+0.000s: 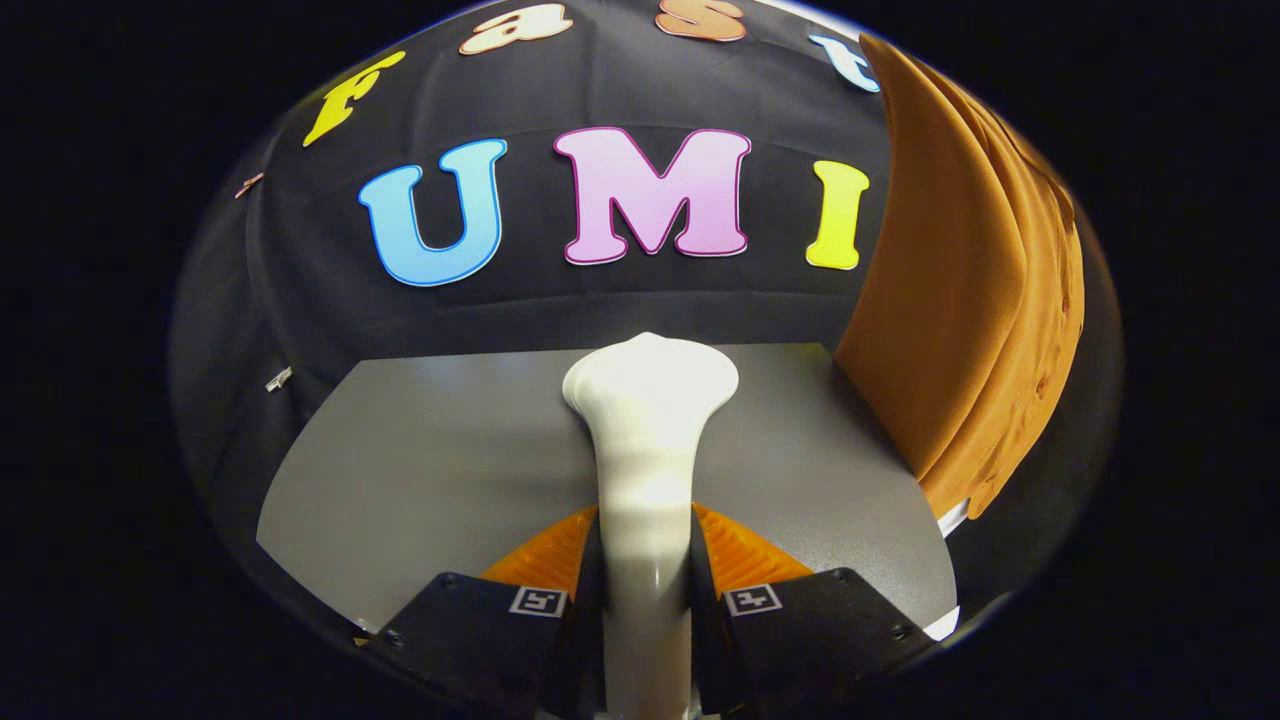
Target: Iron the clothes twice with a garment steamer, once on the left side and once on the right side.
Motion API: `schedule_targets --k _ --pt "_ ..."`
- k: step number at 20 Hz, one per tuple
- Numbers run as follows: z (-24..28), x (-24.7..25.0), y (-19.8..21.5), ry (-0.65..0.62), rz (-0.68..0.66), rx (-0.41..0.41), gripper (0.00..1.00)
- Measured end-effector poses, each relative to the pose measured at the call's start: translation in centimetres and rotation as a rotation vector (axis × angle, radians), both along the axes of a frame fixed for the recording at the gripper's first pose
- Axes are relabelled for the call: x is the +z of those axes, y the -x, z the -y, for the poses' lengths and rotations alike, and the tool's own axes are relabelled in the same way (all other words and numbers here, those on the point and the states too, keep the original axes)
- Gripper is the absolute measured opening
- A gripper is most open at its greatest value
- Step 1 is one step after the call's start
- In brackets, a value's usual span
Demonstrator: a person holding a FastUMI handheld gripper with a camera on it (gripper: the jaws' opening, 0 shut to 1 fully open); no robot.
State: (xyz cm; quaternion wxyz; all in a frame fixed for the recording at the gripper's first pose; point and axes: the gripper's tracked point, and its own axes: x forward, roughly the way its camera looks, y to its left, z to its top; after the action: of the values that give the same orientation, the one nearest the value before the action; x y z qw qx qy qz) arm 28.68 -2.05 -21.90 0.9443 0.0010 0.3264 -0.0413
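At the bottom centre of the frame the tool [645, 590] is clamped on the smooth white plastic garment steamer [648, 430], both fingers pressing its neck, each finger carrying a small square black-and-white marker. The steamer's flared head rises over the grey table [420, 470] at mid-frame. An orange-brown cloth garment [960, 300] hangs at the right, well apart from the head.

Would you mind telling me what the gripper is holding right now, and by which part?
The gripper is shut on the white garment steamer, both fingers pressing its narrow handle, below the wide head.
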Motion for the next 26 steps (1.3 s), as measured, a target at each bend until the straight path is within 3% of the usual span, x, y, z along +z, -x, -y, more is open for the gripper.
schedule_targets --k 4,11,21,26 --pt "-0.8 3.1 1.2 -0.014 0.075 0.017 0.42" --pt "-1.0 8.5 6.0 -0.023 0.215 -0.028 0.42" --pt "-3.5 12.7 17.4 -0.012 0.333 -0.062 0.42" --pt "-1.3 14.4 21.9 0.002 0.383 -0.118 0.42"
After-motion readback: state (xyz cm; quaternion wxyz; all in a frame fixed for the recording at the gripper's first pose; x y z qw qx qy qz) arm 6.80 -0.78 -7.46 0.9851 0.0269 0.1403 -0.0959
